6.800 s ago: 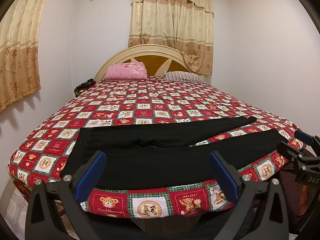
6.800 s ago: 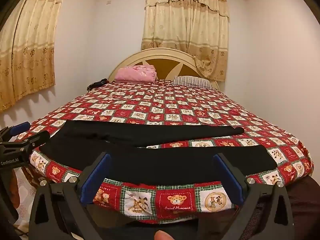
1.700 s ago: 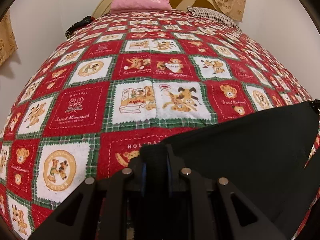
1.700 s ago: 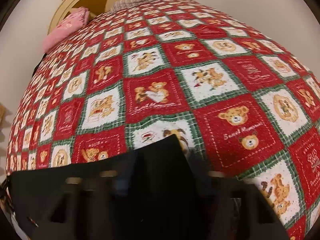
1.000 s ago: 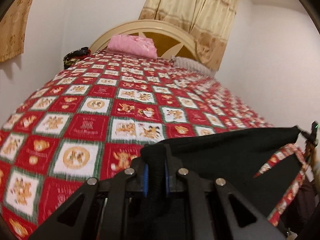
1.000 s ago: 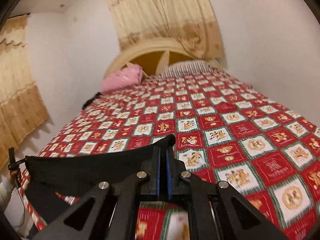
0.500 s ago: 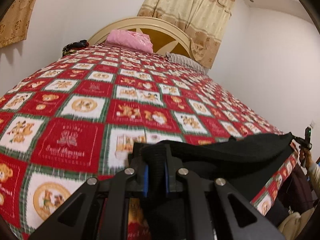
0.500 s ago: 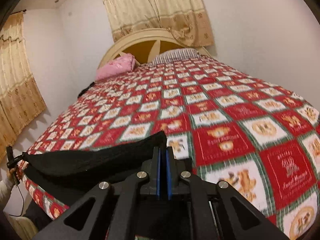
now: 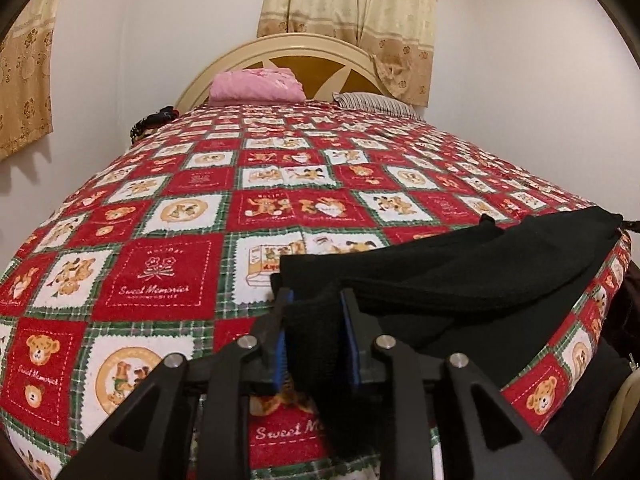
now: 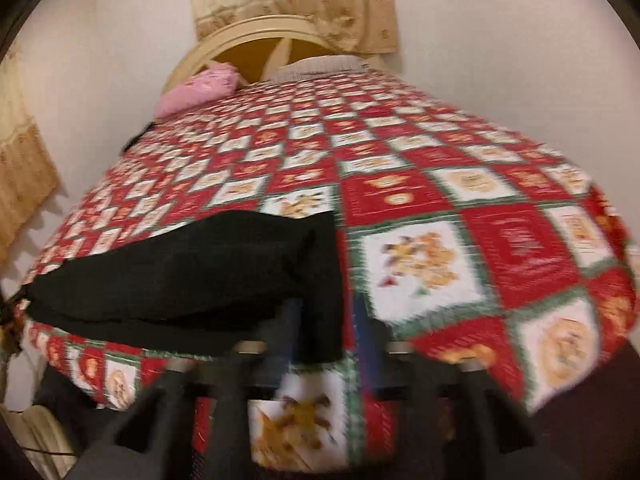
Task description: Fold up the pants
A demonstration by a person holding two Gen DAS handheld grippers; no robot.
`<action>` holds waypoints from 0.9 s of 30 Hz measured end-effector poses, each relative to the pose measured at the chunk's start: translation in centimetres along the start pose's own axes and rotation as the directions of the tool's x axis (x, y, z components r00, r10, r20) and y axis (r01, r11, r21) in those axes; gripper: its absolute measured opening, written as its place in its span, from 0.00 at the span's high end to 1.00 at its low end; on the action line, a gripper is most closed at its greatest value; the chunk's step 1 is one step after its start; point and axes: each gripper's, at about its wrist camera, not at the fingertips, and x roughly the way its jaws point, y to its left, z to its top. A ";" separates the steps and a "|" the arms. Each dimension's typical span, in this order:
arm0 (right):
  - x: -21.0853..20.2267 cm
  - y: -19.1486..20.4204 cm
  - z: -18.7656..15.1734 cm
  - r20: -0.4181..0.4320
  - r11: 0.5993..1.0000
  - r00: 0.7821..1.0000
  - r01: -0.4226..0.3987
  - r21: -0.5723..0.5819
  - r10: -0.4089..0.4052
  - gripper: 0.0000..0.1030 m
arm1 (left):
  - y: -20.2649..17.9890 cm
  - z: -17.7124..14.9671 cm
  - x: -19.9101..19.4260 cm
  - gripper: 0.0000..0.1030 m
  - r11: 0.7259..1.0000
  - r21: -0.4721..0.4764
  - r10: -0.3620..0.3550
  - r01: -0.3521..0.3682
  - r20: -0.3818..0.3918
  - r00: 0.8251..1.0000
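Black pants [image 9: 460, 276] lie doubled lengthwise along the near edge of the bed, one leg on top of the other. My left gripper [image 9: 314, 300] has its jaws parted a little, with the pants' left end lying loosely between the blue pads [image 9: 280, 344]. In the blurred right wrist view, the pants [image 10: 180, 276] stretch away to the left. My right gripper [image 10: 326, 312] has its jaws parted as well, with the pants' right end between them.
The bed carries a red, green and white teddy-bear quilt [image 9: 168, 272]. A pink pillow [image 9: 256, 86] and a striped pillow [image 9: 376, 104] lie by the cream headboard [image 9: 288, 46]. Walls and beige curtains [image 9: 344, 8] surround the bed.
Both grippers were clamped shut on the pants' ends and carried them over the bed. Now the fabric has dropped onto the quilt's near edge and both pairs of jaws have parted.
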 end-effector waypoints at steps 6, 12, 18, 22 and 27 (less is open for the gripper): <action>-4.8 5.2 1.5 0.092 0.999 0.996 -0.004 -0.033 0.007 0.57 | -0.4 -0.4 -0.7 0.73 1.000 0.013 0.006 -0.006 0.012 1.000; -0.6 20.1 1.9 0.020 0.937 0.996 -0.079 -0.339 0.092 0.57 | -1.1 -0.8 -1.8 0.66 0.996 0.076 0.047 -0.047 0.005 0.999; 4.7 32.9 -0.7 -0.129 0.809 0.956 -0.291 -0.511 0.263 0.57 | -1.7 -0.9 -1.4 0.67 0.992 0.116 0.045 -0.043 -0.014 0.999; 7.0 39.3 -3.4 -0.213 0.719 0.928 -0.371 -0.587 0.305 0.57 | -1.8 -0.7 -1.6 0.77 0.991 0.124 0.048 -0.048 -0.001 0.999; 8.5 43.9 -5.6 -0.247 0.638 0.917 -0.395 -0.661 0.312 0.57 | -2.1 0.0 -1.7 0.81 0.986 0.160 0.053 -0.053 0.002 0.999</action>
